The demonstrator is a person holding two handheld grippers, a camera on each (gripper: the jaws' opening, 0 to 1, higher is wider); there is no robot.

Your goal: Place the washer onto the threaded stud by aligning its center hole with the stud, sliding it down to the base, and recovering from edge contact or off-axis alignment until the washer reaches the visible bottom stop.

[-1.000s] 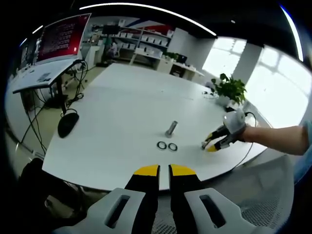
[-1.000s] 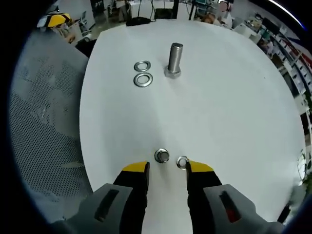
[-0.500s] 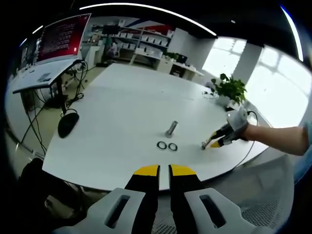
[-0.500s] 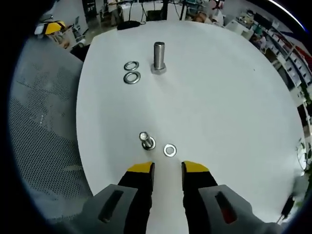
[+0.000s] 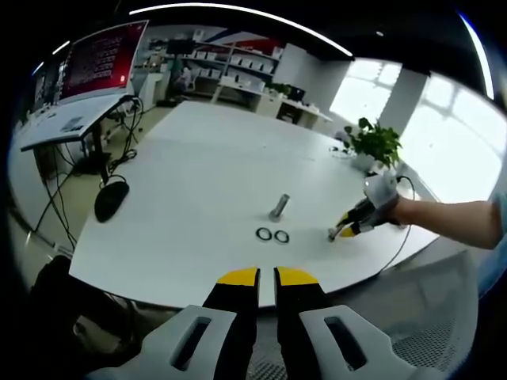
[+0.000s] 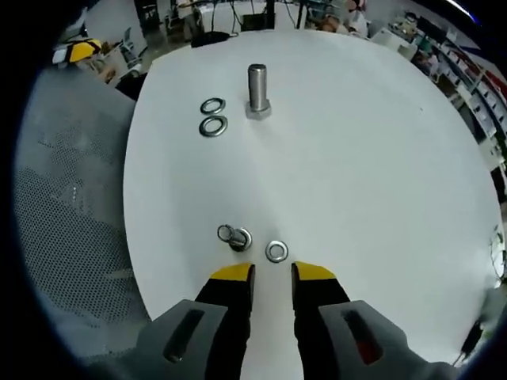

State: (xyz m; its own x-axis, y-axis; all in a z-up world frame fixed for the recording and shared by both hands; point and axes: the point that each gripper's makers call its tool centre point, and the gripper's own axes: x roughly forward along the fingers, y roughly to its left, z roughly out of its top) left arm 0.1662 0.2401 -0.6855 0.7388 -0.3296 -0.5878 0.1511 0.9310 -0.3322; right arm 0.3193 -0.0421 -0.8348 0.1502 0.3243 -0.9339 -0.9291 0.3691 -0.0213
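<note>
Low in the right gripper view, the right hand-held gripper [image 6: 272,271] hovers with its yellow-tipped jaws nearly together, grasping nothing. Just above the tips on the white worktop [image 6: 380,158] lies a loose washer [image 6: 276,252], beside a short stud [image 6: 238,238] with another washer [image 6: 226,233] leaning at its base. Toward the top stand a taller threaded stud [image 6: 257,90] and two washers [image 6: 212,115]. At the bottom of the left gripper view, the left hand-held gripper [image 5: 266,276] is clenched and empty, off the worktop's near edge.
</note>
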